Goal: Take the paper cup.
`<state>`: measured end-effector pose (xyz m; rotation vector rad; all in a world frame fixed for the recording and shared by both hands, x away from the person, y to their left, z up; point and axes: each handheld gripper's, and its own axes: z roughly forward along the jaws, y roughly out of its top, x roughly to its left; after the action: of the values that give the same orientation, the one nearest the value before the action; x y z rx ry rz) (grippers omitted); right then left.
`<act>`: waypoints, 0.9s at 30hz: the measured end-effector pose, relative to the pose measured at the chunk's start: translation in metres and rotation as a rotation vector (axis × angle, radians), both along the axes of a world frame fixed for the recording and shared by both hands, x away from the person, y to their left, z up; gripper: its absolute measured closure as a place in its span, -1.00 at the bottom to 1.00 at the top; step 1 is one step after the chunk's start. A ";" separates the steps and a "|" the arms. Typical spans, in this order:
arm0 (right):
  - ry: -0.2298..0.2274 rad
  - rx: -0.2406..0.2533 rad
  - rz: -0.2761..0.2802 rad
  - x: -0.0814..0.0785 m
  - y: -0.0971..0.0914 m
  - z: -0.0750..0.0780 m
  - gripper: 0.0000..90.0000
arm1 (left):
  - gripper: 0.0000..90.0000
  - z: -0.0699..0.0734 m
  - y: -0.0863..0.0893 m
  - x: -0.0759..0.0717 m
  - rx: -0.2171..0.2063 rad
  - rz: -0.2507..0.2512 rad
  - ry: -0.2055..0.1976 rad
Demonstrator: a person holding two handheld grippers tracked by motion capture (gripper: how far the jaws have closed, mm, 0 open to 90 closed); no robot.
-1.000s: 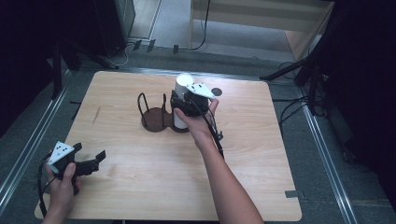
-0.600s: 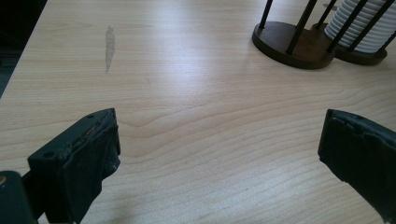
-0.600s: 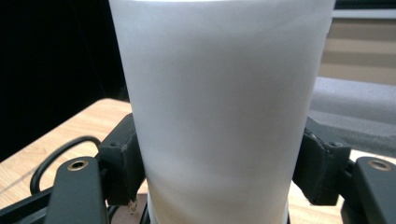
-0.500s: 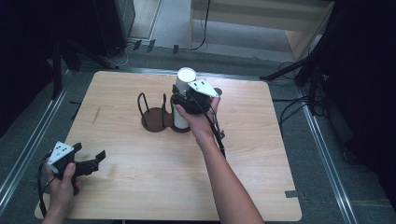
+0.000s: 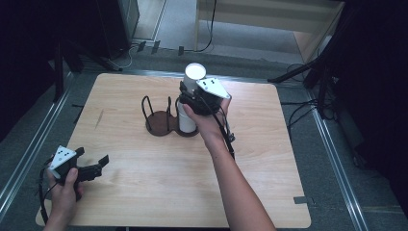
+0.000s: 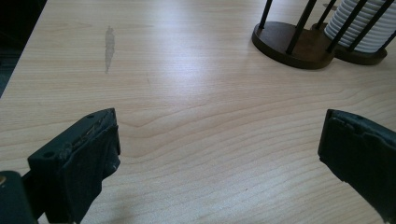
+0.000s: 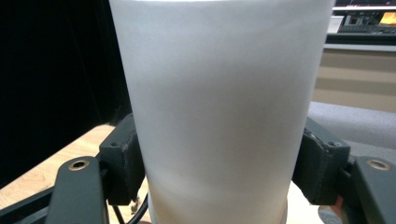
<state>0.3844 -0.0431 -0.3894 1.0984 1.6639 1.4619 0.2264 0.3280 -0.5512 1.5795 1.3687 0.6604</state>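
We grip a white paper cup (image 5: 195, 73) between the right gripper's (image 5: 191, 91) closed jaws, just above the stacked cups (image 5: 185, 120) in the dark wire-posted holder (image 5: 159, 126), separating it. Our left gripper (image 5: 96, 163) rests open, well left of the holder.

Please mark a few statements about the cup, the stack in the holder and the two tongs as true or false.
1. The right tongs grip a white cup. True.
2. The left tongs hold a cup. False: their jaws stand open over bare table.
3. A stack of white cups sits in the dark wire holder. True.
4. The held cup lies on its side on the table. False: it is upright, held above the stack.
5. The holder's left ring is full of cups. False: it is empty.
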 end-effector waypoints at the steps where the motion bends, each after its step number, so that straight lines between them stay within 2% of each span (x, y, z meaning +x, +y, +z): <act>1: -0.003 0.002 -0.003 -0.001 -0.003 0.003 -0.36 | -1.00 0.000 0.000 0.000 0.000 0.000 0.000; 15: -0.002 0.004 -0.037 -0.007 -0.029 0.010 -0.36 | -1.00 0.000 0.000 0.000 0.004 -0.001 0.001; 27: 0.013 -0.002 -0.074 -0.016 -0.061 0.004 -0.36 | -1.00 0.000 0.000 0.000 0.009 0.000 0.002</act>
<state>0.3683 -0.1038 -0.3852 1.1587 1.6164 1.4081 0.2266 0.3276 -0.5510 1.5881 1.3686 0.6658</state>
